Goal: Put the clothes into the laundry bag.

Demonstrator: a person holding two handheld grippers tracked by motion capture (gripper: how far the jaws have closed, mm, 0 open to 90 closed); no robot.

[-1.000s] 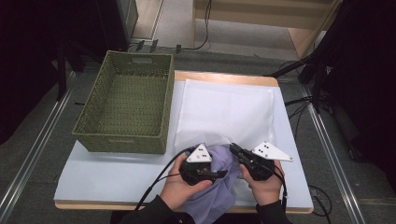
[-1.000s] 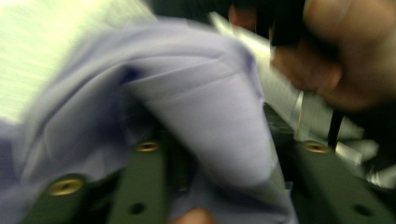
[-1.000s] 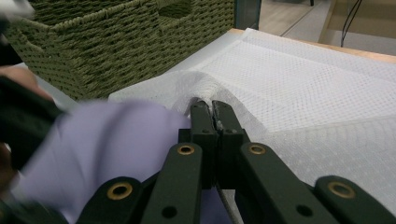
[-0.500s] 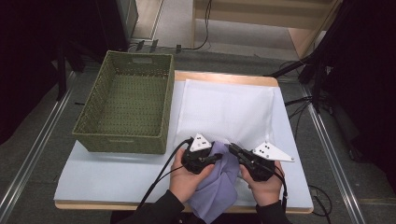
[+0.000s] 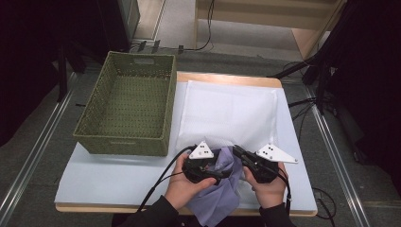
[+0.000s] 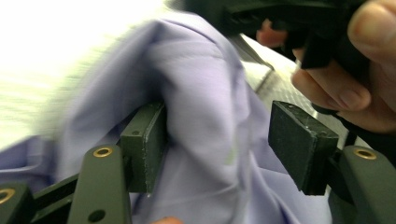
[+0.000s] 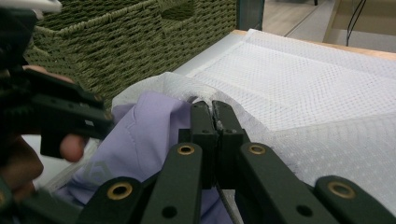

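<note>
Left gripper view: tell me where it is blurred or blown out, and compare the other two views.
Left gripper view: the lilac cloth is smeared by motion blur, the upper left is washed out white, and the jaw pads stay sharper. Right gripper view: crisp on the mesh bag and woven basket, evenly lit. High view: bright white table, with dark surroundings.

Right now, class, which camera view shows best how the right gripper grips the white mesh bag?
The right gripper view: the right gripper is shut on the white mesh bag rim. The high view shows the whole bag, its grip small. The left gripper view shows blurred mesh.
</note>
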